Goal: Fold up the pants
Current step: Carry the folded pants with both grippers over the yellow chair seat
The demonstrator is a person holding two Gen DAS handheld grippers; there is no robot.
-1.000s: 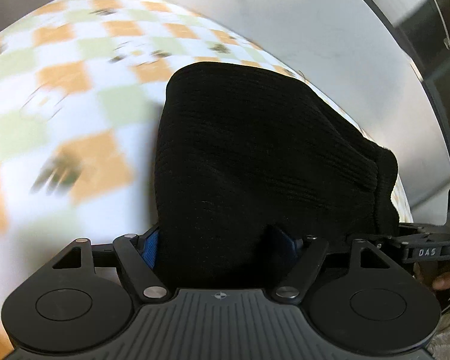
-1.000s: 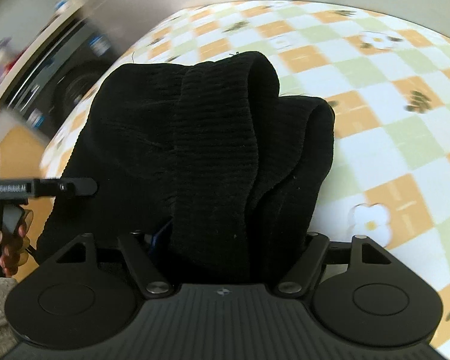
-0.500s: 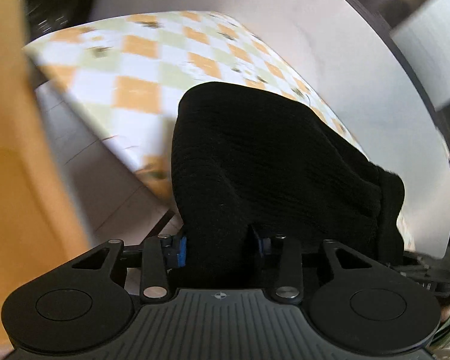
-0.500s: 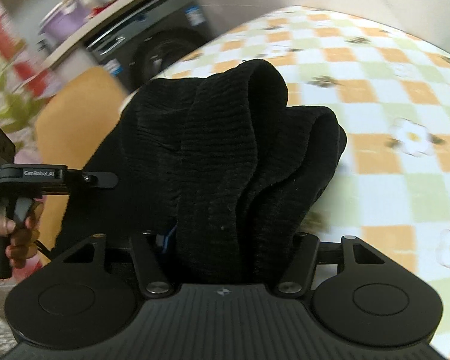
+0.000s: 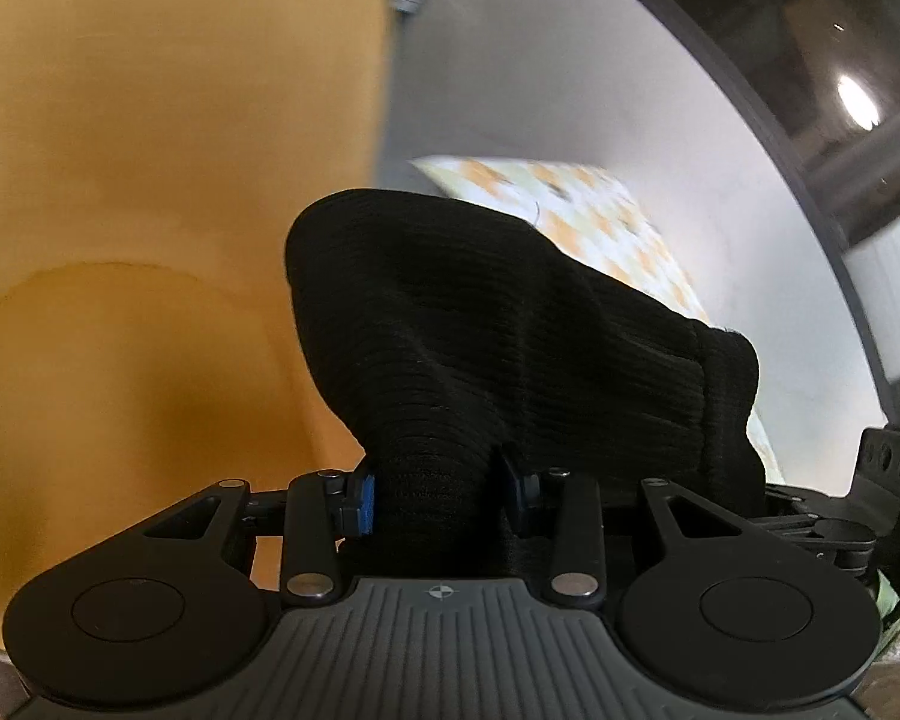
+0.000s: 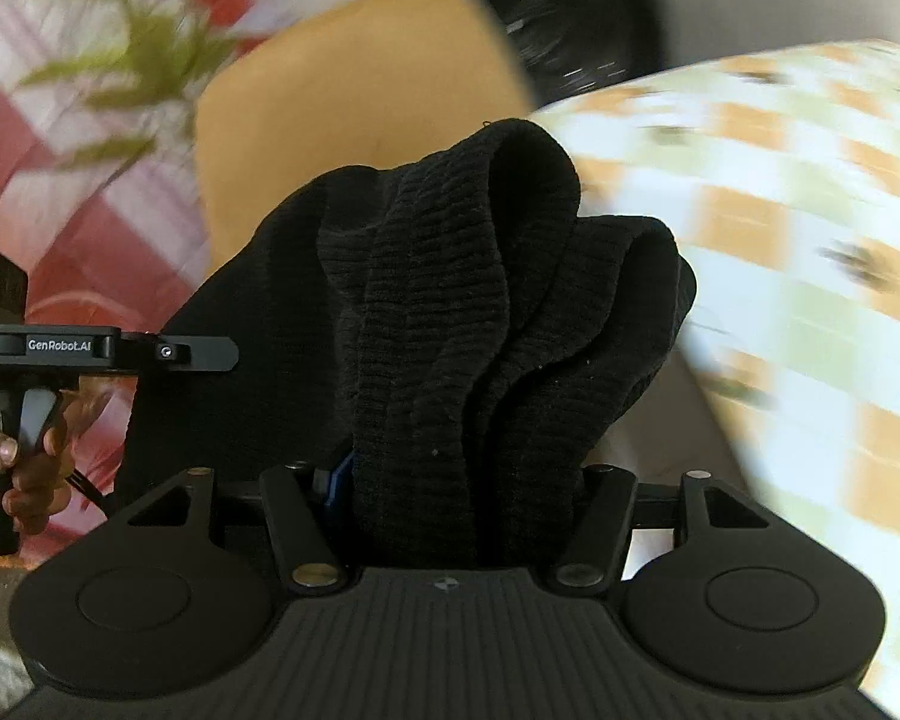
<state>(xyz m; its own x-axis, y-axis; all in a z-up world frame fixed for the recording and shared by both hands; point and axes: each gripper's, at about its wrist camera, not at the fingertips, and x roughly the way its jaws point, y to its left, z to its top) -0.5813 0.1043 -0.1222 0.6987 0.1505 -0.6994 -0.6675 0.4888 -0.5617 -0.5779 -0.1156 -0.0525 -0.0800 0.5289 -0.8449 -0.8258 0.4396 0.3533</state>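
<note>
Left gripper [image 5: 439, 495] clamped on a bunched fold of the black knit pants [image 5: 510, 348]; blue pads [image 5: 363, 501] press the cloth from both sides. Right gripper [image 6: 459, 498] likewise gripping a thick gathered wad of the pants [image 6: 480, 312], fingers [image 6: 336, 483] mostly buried in the fabric. Pants hang between the two grippers, lifted, draping forward in ribbed folds. Person's hand [image 6: 30, 456] on the left gripper's handle at the near left of the right view. Behind: orange chair [image 5: 150, 210] on the left, checked tablecloth on the counter [image 6: 810, 210] to the right, blurred. Far back, a dark appliance [image 6: 576, 30].
</note>
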